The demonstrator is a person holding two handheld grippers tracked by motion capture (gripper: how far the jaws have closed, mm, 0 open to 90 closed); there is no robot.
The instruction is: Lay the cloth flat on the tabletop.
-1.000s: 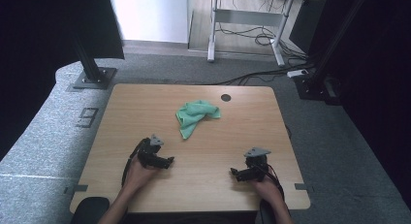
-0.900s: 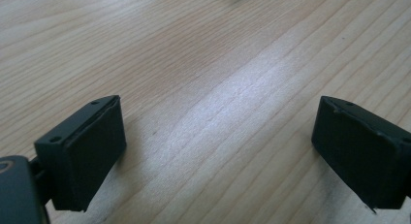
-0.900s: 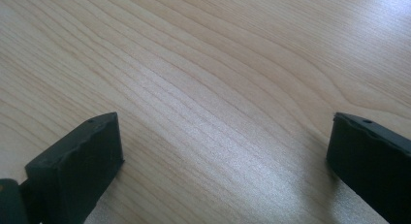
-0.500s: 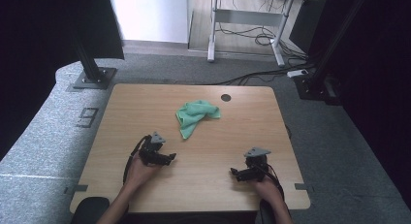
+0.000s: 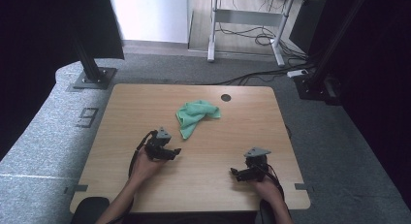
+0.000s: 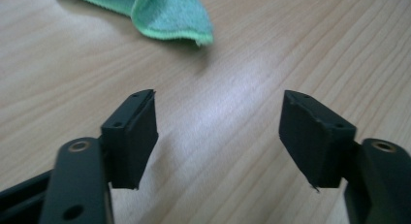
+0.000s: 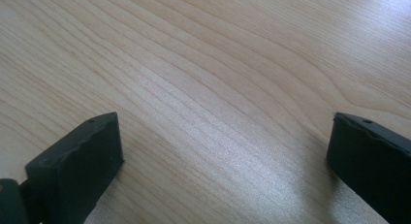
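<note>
From above, we see the green cloth (image 5: 195, 116) crumpled mid-bench (image 5: 121, 107), just beyond our left tongs (image 5: 172, 152); our right tongs (image 5: 234, 173) sit well apart from it. Along the left tongs (image 6: 218, 136), the jaws have just been closing on nothing, cloth (image 6: 160, 13) ahead. The right tongs (image 7: 225, 156) gape wide over bare wood.

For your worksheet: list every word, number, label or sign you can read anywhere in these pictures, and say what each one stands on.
"9": one large pale figure on the grey floor mat left of the wooden table; it may be a different figure seen from the other side.
Nothing readable on the green cloth, the table or either hand-held gripper.
</note>
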